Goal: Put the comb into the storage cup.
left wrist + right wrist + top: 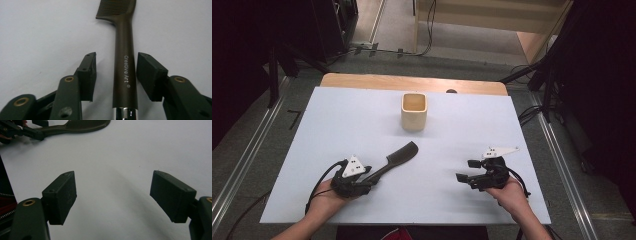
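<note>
A dark comb (399, 155) lies flat on the white board, toothed head toward the middle and handle toward the left hand. In the left gripper view the comb's handle (125, 37), printed "Creative Art", runs up between the jaws of my left gripper (116, 65). A gap shows on each side, so the pads do not press on it. From above, the left gripper (369, 177) sits low at the handle's end. My right gripper (466, 170) rests at the front right, open (112, 192) with only bare board between its pads. The comb (82, 126) also shows far off in the right gripper view.
A cream square cup (414, 112) stands upright at the back middle of the white board (337, 115). The board lies on a wooden table, whose edge (412, 82) shows behind it. Dark stands and cables flank both sides on the floor.
</note>
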Available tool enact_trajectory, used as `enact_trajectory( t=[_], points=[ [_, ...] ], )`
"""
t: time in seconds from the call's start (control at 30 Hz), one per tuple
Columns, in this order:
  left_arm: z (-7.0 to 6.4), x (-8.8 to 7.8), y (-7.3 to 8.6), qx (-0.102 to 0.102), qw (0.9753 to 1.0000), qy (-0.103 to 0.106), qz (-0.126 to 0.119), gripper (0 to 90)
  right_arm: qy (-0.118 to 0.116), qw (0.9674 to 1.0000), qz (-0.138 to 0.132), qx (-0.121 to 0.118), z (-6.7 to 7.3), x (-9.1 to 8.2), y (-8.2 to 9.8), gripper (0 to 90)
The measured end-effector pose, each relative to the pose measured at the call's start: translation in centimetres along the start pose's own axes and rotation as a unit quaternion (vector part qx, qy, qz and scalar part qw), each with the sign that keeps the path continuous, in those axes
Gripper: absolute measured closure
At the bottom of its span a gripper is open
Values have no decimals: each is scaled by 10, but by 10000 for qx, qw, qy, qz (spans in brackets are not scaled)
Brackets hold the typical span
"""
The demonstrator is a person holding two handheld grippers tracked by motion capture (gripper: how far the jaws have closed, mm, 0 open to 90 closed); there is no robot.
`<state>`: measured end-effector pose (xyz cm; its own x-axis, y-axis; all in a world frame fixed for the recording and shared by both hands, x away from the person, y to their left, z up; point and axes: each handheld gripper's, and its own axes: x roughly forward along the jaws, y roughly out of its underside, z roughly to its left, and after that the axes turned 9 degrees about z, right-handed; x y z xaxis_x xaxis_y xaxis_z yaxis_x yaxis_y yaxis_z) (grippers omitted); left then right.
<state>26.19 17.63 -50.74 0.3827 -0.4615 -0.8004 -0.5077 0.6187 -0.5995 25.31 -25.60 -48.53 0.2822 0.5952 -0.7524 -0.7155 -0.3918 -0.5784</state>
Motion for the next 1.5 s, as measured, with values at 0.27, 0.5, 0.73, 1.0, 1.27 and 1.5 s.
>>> enact_trajectory(
  t=[0.27, 0.5, 0.73, 1.0, 1.27, 1.5],
  points=[
    [0, 1, 1, 85, 9999, 100, -45, 668, -7, 10000, 13, -8, 0, 0, 0, 195],
    [1, 0, -4, -27, 9998, 164, 140, 733, -23, 10000, 22, -1, 0, 1, 0, 197],
    [5, -1, -6, -185, 9992, 310, 176, 736, -19, 10000, 50, -12, 0, 1, 0, 198],
    [6, -4, -8, -311, 9983, 449, 216, 738, -8, 10000, 55, -5, -1, 1, 0, 198],
    [6, -9, -10, -476, 9963, 711, 60, 739, -5, 10000, 41, 9, -1, 1, 0, 198],
    [8, -22, -13, -691, 9926, 946, -323, 738, 2, 10000, 46, 25, -1, 1, 1, 198]
  ],
)
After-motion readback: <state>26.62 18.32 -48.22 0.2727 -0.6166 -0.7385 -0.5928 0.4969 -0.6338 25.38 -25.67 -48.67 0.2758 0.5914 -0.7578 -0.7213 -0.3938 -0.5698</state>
